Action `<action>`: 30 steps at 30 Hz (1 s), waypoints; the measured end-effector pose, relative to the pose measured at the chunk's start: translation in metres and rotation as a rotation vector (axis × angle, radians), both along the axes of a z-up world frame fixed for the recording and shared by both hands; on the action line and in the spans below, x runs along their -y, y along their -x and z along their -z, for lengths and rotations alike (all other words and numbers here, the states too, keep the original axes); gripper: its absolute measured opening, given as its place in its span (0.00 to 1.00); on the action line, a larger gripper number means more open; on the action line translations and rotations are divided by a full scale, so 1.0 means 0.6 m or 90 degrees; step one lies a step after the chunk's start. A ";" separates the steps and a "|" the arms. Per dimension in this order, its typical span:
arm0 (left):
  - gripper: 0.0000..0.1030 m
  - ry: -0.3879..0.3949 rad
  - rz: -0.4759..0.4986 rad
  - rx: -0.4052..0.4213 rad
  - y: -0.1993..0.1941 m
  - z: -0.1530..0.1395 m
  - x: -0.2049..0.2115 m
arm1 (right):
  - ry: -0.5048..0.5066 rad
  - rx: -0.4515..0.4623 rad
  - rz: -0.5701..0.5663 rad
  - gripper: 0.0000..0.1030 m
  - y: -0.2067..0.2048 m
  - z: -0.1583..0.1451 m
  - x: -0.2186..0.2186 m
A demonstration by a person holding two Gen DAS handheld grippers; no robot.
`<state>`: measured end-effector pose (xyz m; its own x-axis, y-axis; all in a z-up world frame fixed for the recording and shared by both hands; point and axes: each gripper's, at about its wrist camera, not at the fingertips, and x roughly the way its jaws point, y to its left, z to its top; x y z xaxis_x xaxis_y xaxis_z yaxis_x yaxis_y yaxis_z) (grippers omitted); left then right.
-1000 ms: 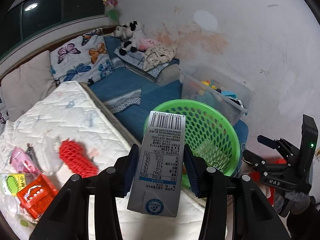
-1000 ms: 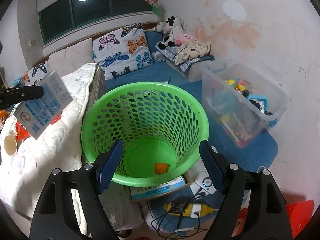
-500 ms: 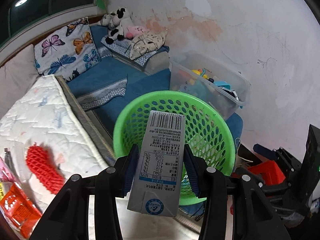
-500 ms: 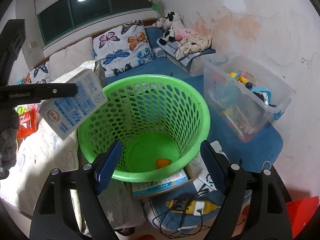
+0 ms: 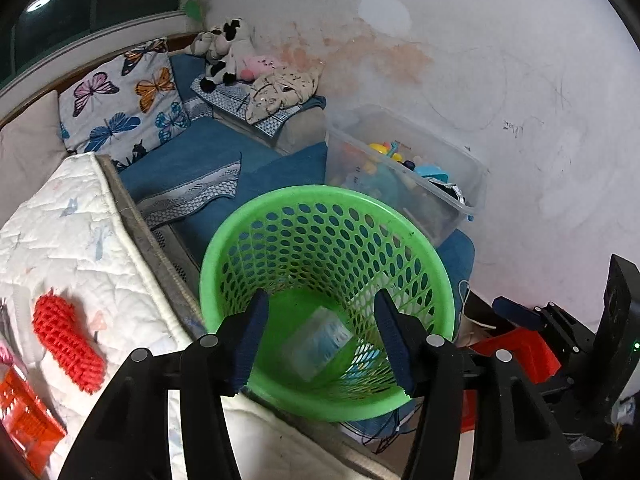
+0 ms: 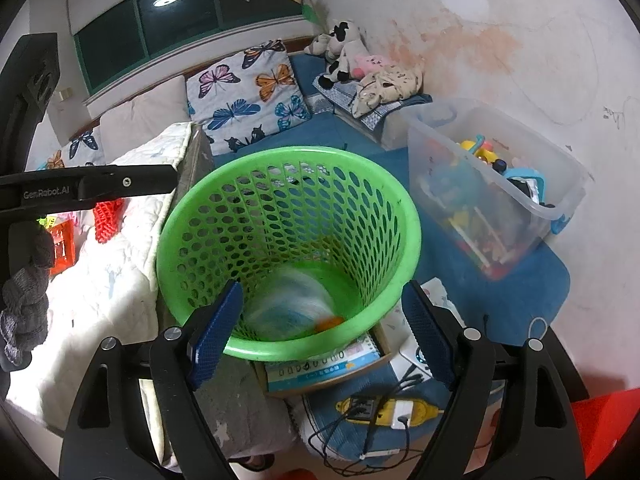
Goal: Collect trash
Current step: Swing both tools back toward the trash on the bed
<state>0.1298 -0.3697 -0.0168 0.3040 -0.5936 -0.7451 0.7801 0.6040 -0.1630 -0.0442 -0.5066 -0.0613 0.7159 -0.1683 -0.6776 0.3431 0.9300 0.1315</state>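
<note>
The left gripper [image 5: 320, 336] hangs over the green basket [image 5: 256, 240] with its jaws just spreading and nothing between the blue ribbed fingers [image 5: 250, 340] — released. Down below, the carton [image 5: 320, 344] sits inside the basket, a boxy white-and-blue shape smeared by blur, near the solid green floor. From the right wrist view the same carton [image 6: 288, 304] shows as a pale streak beside a small orange scrap [image 6: 328, 322] at the bottom.

The basket is round, glossy plastic, its wall punched all over with oval holes, flaring wider towards the rim. It stands hard against the edge of the quilted white mattress [image 5: 76, 248], where a knobbly red foam net [image 5: 66, 340] lies — and an orange packet [image 5: 24, 416] sits further left.

The right gripper [image 6: 320, 332] is spread wide too, jaws just easing apart, empty, framing the basket's near rim. Under that rim a spiral-bound book [image 6: 320, 366] pokes out, and a yellow power strip [image 6: 380, 408] trails cables across the blue mat.

To the right, a clear plastic bin [image 6: 500, 184] with soft rounded corners holds a jumble of bright toys.
</note>
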 end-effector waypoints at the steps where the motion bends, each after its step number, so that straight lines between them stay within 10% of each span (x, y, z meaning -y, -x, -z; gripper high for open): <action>1: 0.52 0.003 -0.005 0.001 0.001 -0.003 -0.008 | 0.000 0.002 -0.004 0.80 0.000 -0.002 -0.003; 30: 0.52 -0.009 -0.402 0.085 0.014 -0.025 -0.504 | 0.000 0.008 -0.315 0.84 -0.080 -0.021 -0.320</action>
<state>0.1213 -0.0676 -0.0016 0.6826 -0.2612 -0.6825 0.2872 0.9547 -0.0780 0.0040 -0.3147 -0.0485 0.7178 0.1939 -0.6687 -0.1417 0.9810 0.1323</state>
